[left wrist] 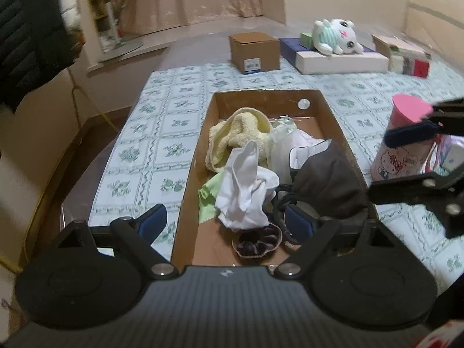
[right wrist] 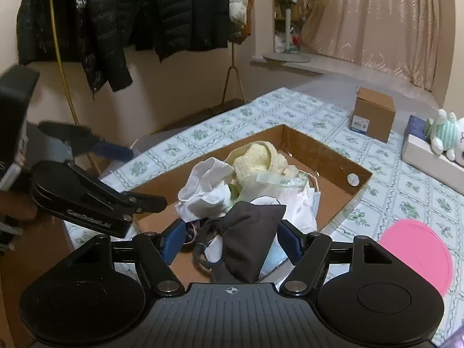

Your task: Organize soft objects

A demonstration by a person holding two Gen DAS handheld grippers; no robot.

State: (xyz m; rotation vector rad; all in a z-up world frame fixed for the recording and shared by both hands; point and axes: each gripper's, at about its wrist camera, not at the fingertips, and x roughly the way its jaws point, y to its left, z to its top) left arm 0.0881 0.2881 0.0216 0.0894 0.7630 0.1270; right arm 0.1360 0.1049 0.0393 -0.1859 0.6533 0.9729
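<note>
We look down on a shallow brown cardboard tray (left wrist: 200,156) that sits on the tabletop (left wrist: 162,133), which is covered with a pale cloth printed with green flower squares. The tray holds a loose heap of soft things. At its far end lies a pale yellow terry towel (left wrist: 235,136), bunched up. Just nearer, a crumpled white cloth (left wrist: 246,185) stands partly on a thin light-green cloth (left wrist: 208,194). To the right a dark grey fabric mask (left wrist: 327,179) rests over white fabric pieces (left wrist: 293,148), with clear plastic wrapping (left wrist: 282,127) beyond them. At the near end a dark purple scrunchie (left wrist: 258,240) lies on the tray floor, touching the white cloth.

Our left gripper (left wrist: 229,223) hangs above the near end of the tray with its blue-padded fingers spread wide and nothing between them. Our right gripper (right wrist: 232,240) hovers over the grey mask, likewise spread, pads clear of the fabric.

Right of the tray stands a pink-lidded cartoon-printed canister (left wrist: 400,145). At the far side of the tabletop we see a closed small brown cardboard box (left wrist: 255,52) and a white plush toy in a striped green top (left wrist: 336,36) lying on a flat white box (left wrist: 342,61).
</note>
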